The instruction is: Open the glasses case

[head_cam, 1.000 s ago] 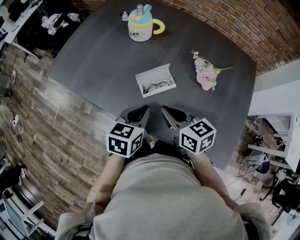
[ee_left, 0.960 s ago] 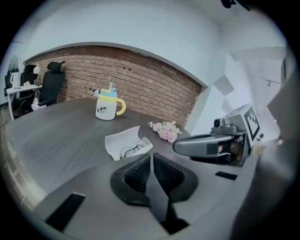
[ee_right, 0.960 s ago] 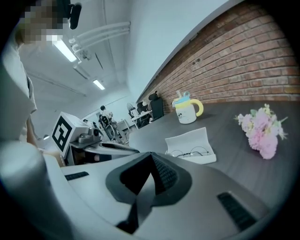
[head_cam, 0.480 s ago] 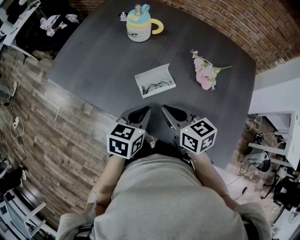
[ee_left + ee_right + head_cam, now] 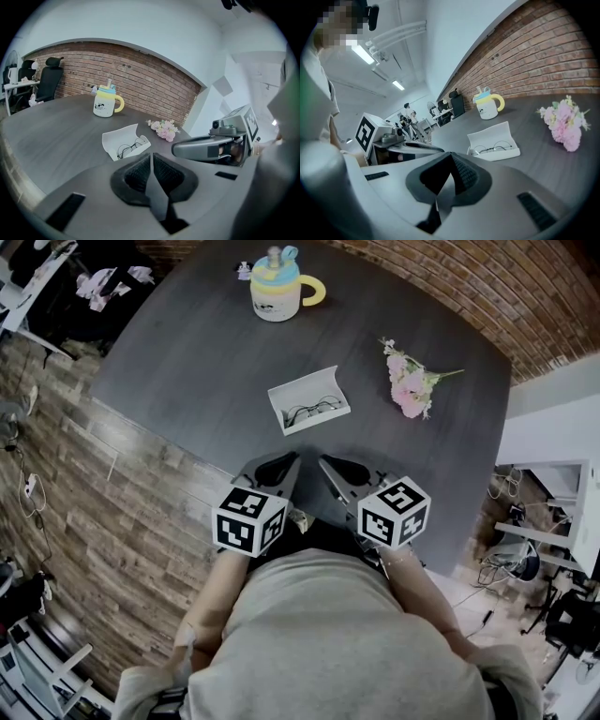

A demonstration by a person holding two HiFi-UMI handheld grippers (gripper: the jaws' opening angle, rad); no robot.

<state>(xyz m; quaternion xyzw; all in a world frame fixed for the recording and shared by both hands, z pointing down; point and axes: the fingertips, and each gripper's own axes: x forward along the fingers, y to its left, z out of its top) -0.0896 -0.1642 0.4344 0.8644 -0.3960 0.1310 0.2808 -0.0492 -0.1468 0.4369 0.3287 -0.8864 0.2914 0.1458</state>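
Note:
The white glasses case [image 5: 309, 401] lies open in the middle of the dark table [image 5: 187, 352], its lid raised and a pair of thin-rimmed glasses inside; it also shows as the case [image 5: 125, 141] and the case [image 5: 493, 141] in the gripper views. Both grippers hang side by side at the table's near edge, well short of the case. My left gripper [image 5: 287, 463] is shut with nothing between its pads [image 5: 151, 161]. My right gripper [image 5: 328, 465] is shut and empty too, pads [image 5: 450, 161] together.
A yellow, blue and white lidded mug [image 5: 276, 287] stands at the far side of the table. A bunch of pink flowers [image 5: 411, 385] lies to the right of the case. Wood floor [image 5: 103, 521] lies to the left, a brick wall [image 5: 469, 277] behind.
The head view has shifted slightly, so the table's objects sit a little higher and further left. Grippers and case have not moved.

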